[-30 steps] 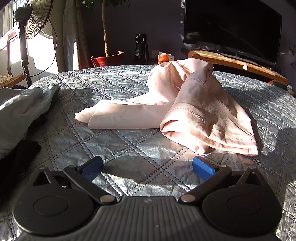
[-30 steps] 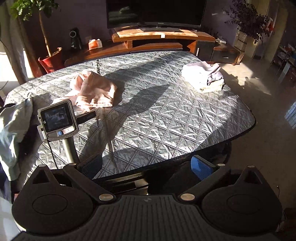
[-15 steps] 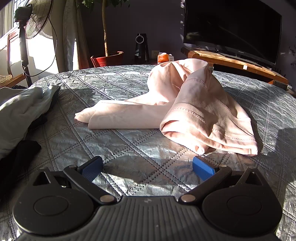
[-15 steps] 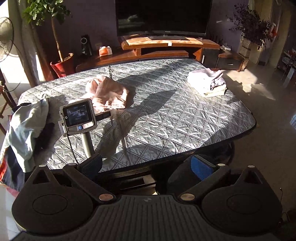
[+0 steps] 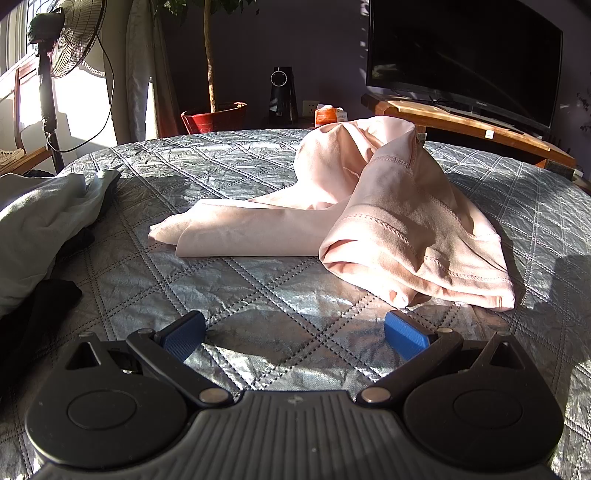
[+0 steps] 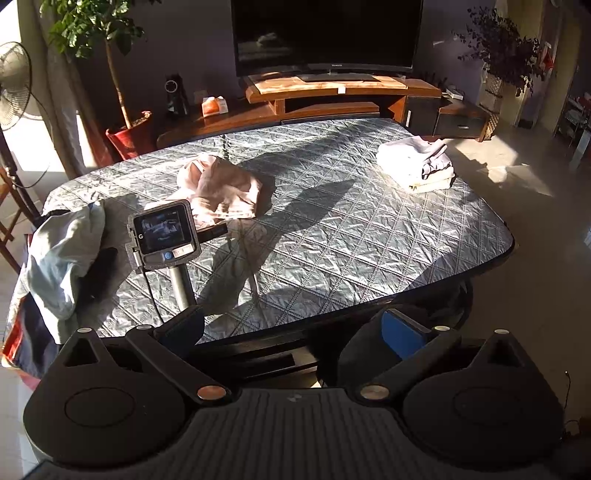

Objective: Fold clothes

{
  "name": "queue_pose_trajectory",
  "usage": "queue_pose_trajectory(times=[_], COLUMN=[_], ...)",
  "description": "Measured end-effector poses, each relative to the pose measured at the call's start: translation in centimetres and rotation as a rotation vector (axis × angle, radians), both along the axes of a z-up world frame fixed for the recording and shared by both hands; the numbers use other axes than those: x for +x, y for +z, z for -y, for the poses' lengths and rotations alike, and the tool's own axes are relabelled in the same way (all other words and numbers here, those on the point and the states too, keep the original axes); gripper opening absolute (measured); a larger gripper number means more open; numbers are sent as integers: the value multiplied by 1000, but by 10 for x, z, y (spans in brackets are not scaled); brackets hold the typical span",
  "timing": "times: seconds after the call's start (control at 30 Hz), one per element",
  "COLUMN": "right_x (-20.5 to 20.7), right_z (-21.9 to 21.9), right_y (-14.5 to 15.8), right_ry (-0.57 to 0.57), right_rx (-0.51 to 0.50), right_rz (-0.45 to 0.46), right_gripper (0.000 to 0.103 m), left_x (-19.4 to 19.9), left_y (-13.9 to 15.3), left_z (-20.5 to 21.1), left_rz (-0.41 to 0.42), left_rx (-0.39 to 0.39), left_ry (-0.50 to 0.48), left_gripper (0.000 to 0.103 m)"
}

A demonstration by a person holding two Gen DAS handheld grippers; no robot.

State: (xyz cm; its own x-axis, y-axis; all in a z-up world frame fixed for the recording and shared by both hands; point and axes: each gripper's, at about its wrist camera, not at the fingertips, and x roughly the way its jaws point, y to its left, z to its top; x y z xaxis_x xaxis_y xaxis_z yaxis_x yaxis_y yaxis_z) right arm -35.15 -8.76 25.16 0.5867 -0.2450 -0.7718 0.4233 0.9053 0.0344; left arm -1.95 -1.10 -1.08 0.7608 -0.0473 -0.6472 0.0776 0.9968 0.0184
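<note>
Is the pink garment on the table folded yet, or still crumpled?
Crumpled. The pink garment lies in a bunched heap with one end trailing flat, unlike the stacked folded pile.

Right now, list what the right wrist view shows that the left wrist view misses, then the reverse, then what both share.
Only the right wrist view shows the folded stack of clothes at the table's far right, the left gripper's camera screen on its post, and the open right gripper held off the table's near edge.

Only the left wrist view shows the open left gripper low over the quilted cover, and the pink garment's stitched hems close up.

Both show the crumpled pink garment, the pale green garment at the left edge, the TV and the red plant pot.
</note>
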Motion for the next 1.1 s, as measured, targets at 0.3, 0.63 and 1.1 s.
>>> queue_pose_trajectory(times=[0.3, 0.63, 1.1], right_x=[-1, -2, 0], right_z=[2, 5, 4], right_y=[-1, 1, 1], right_ry=[5, -3, -7], right_rx=[22, 27, 25], right_rz=[9, 13, 7], right_gripper=[103, 103, 103], left_x=[0, 0, 0], left_y=[0, 0, 0], left_z=[0, 0, 0], left_rz=[0, 0, 0], left_rx=[0, 0, 0], left_ry=[0, 0, 0], left_gripper=[103, 103, 103])
